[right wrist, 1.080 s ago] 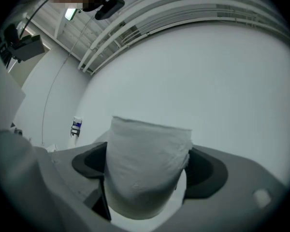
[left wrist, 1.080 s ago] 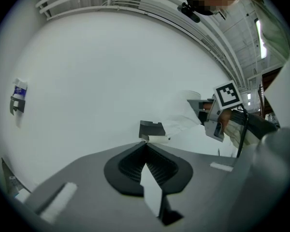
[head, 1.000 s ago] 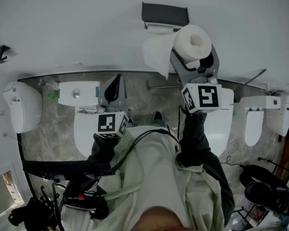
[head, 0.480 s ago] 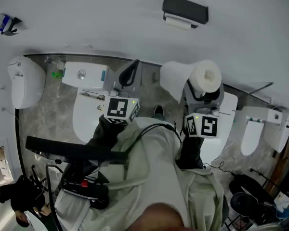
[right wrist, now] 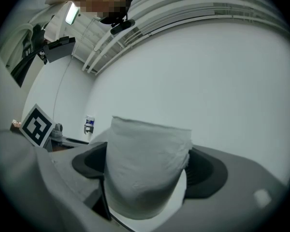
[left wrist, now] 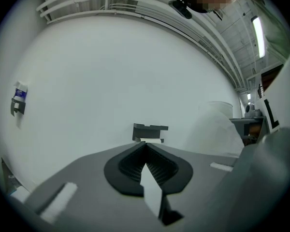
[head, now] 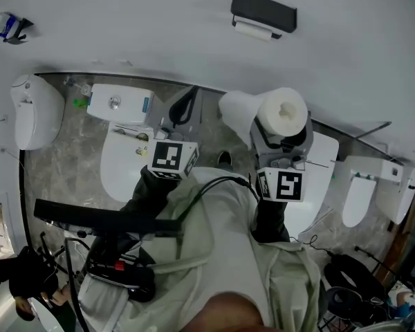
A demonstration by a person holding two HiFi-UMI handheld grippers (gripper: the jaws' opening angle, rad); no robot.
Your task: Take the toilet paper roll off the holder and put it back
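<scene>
Your right hand-held gripper (head: 281, 135) has carried the toilet paper roll (head: 283, 111) away from the holder (head: 264, 11), which now sits well apart at 12 o'clock on the wall. Its jaws are clamped on the roll, and a loose sheet (head: 236, 113) trails toward 9 o'clock. Your left hand-held gripper (head: 185, 106), jaws closed on nothing, is at the roll's 9 o'clock, beside a toilet (head: 117, 171).

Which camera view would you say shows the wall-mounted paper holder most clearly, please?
The head view: the dark holder hangs on the wall, whole and unobstructed. The left gripper view shows it small, beyond the left gripper. The right gripper view misses it; the toilet paper roll fills its middle.
</scene>
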